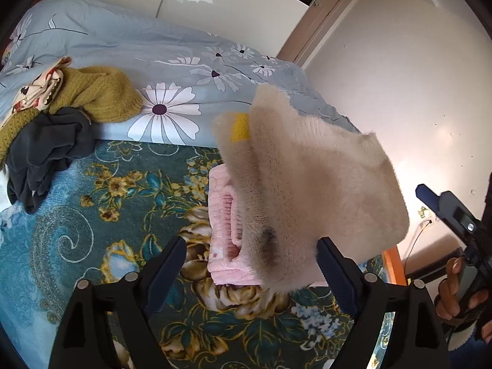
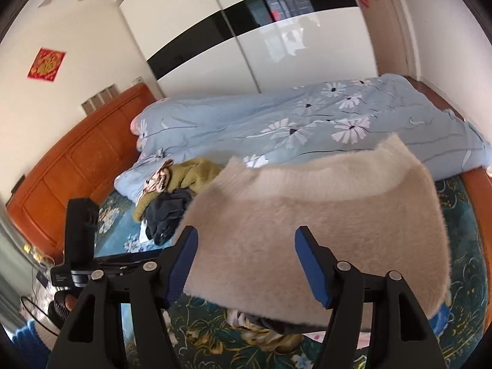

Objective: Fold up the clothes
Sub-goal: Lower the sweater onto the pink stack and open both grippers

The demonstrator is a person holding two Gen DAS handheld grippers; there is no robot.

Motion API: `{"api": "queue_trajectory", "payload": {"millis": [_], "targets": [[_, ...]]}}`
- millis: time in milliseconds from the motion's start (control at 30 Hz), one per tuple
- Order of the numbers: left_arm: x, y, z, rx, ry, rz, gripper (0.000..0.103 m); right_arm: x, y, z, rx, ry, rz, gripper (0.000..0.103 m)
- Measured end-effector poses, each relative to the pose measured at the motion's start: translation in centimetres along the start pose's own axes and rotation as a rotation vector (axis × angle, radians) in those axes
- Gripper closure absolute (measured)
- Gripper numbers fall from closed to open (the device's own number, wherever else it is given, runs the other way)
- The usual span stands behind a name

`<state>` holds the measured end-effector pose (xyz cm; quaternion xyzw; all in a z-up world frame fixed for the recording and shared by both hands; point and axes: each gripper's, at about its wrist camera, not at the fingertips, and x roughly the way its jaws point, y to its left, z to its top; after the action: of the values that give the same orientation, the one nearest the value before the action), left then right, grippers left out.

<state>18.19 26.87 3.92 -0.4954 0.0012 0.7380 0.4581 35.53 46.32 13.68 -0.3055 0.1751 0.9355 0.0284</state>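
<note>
**A:** Nearest the lens, the left gripper has its fingers spread wide. A cream fuzzy sweater hangs in the air across the gap; I cannot tell whether either pad touches it. What does the other side show?

**B:** Much the same: the right gripper has its blue-padded fingers apart, and the sweater fills the space between and beyond them, its ribbed edge at the far side. Neither pair looks pressed onto the cloth.

**A:** So the step in hand appears to be carrying or setting down the cream piece over the bed. Just beyond my fingers, a folded pink garment lies on the green floral blanket, partly under the sweater.

**B:** I see no pink here. The next move probably calls for lowering the sweater flat, on or beside that pink one.

**A:** Farther left, an unfolded pile waits: a dark garment, a mustard knit, a patterned cloth, against the blue daisy quilt.

**B:** My view adds the orange headboard and wardrobe; yours alone shows the right gripper and the hand holding it.
</note>
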Motion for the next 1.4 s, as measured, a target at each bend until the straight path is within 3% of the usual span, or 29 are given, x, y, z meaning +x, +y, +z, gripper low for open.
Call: {"api": "queue_trajectory", "payload": {"millis": [100, 200, 267, 567, 700, 800, 1000, 1167, 1400], "targets": [[-0.1, 0.9, -0.2, -0.029, -0.001, -0.010, 0.008, -0.2, 3.3, -0.4, -0.137, 0.040, 0.052, 0.029], [-0.2, 1.7, -0.6, -0.051, -0.002, -0.014, 0.005, 0.9, 5.0, -2.2, -0.207, 0.135, 0.112, 0.016], [-0.2, 2.3, -0.9, -0.060, 0.000, -0.001, 0.001, 2.2, 5.3, -3.6, -0.228, 0.208, 0.127, 0.015], [-0.5, 3.8, -1.6, -0.079, 0.005, 0.006, 0.000, 6.5, 2.9, -7.4, -0.078, 0.414, 0.001, 0.015], [0.0, 3.1, -1.6, -0.033, 0.026, 0.010, 0.000, 7.9, 2.3, -8.0, -0.058, 0.438, -0.118, 0.015], [0.1, 2.6, -1.7, -0.004, 0.030, 0.003, 0.000, 8.3, 1.5, -8.2, 0.005, 0.445, -0.160, 0.007], [0.2, 1.5, -1.4, 0.055, 0.033, -0.011, 0.000, 8.6, -0.4, -8.1, 0.126, 0.442, -0.286, 0.007], [0.6, 0.5, -1.3, 0.100, 0.038, -0.024, 0.000, 9.0, -1.6, -7.9, 0.190, 0.440, -0.362, 0.007], [1.7, -0.2, -1.4, 0.119, 0.054, -0.031, 0.000, 9.1, -1.4, -7.6, 0.171, 0.418, -0.403, 0.007]]}}
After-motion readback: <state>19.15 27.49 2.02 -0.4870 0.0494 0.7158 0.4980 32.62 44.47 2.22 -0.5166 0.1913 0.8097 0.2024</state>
